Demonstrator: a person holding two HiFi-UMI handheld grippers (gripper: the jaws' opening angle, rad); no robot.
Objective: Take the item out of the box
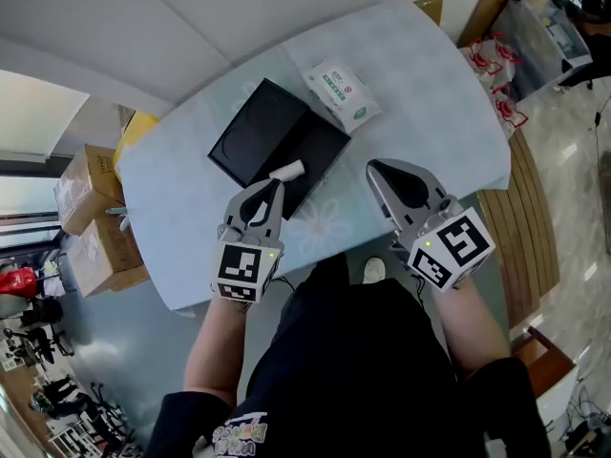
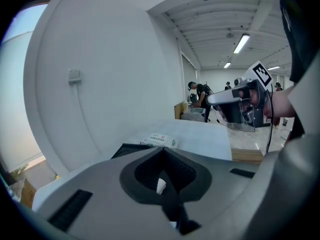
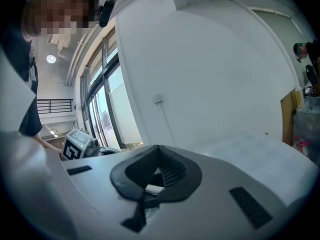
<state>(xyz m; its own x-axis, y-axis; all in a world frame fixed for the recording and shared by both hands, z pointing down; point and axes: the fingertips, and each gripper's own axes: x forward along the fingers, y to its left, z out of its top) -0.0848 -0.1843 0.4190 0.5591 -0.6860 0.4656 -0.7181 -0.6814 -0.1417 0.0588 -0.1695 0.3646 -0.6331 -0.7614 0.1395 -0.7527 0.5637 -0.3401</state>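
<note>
Here we hold both jaw pairs pressed together: left gripper [image 1: 278,185] tip beside a white item [image 1: 289,171] over the black box [image 1: 256,132], right gripper [image 1: 374,168] nearby.

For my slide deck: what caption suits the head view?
Left tool shut, a white piece at its tip, by the black box; right tool shut alongside; white packet beyond.
</note>
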